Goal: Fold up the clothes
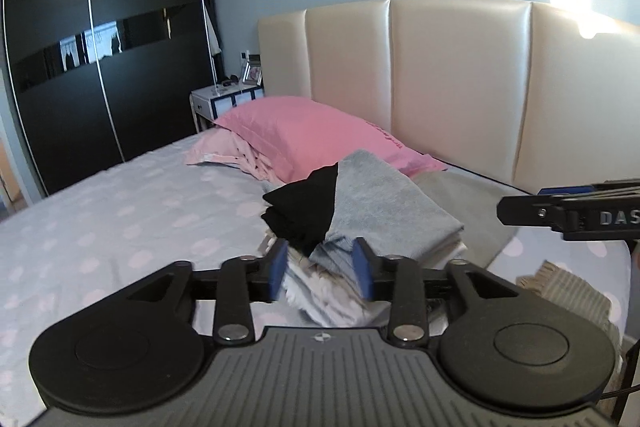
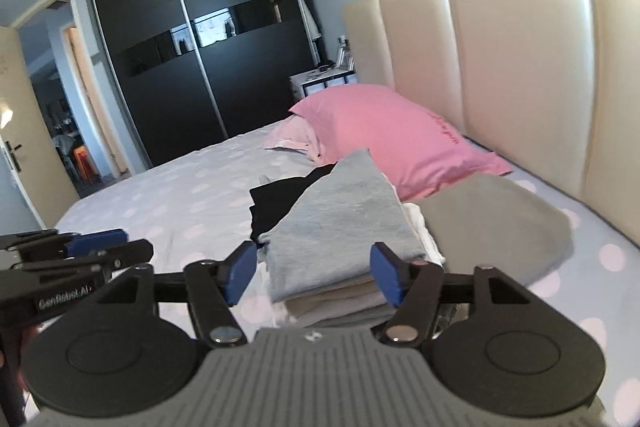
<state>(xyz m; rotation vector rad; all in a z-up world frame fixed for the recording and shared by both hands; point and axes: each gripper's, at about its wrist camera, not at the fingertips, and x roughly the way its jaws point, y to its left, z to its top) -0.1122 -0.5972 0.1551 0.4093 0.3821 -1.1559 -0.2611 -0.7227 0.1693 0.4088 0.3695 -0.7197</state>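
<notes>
A stack of folded clothes (image 1: 392, 203) lies on the bed, with a light grey garment (image 2: 344, 215) on top and a black garment (image 1: 308, 207) beside it at the left. My left gripper (image 1: 322, 273) hovers in front of the stack with its blue pads apart and nothing pressed between them. My right gripper (image 2: 314, 277) is also open just short of the stack, its pads clear of the cloth. The right gripper's side (image 1: 568, 215) shows at the right edge of the left wrist view. The left gripper's side (image 2: 76, 251) shows at the left edge of the right wrist view.
A darker grey cloth (image 2: 500, 223) lies flat to the right of the stack. A pink pillow (image 1: 316, 135) rests against the cream headboard (image 1: 440, 79). The bed sheet (image 1: 120, 219) is pale with dots. A striped fringed cloth (image 1: 568, 295) lies at the bed's near right. A black wardrobe (image 2: 200, 59) stands behind.
</notes>
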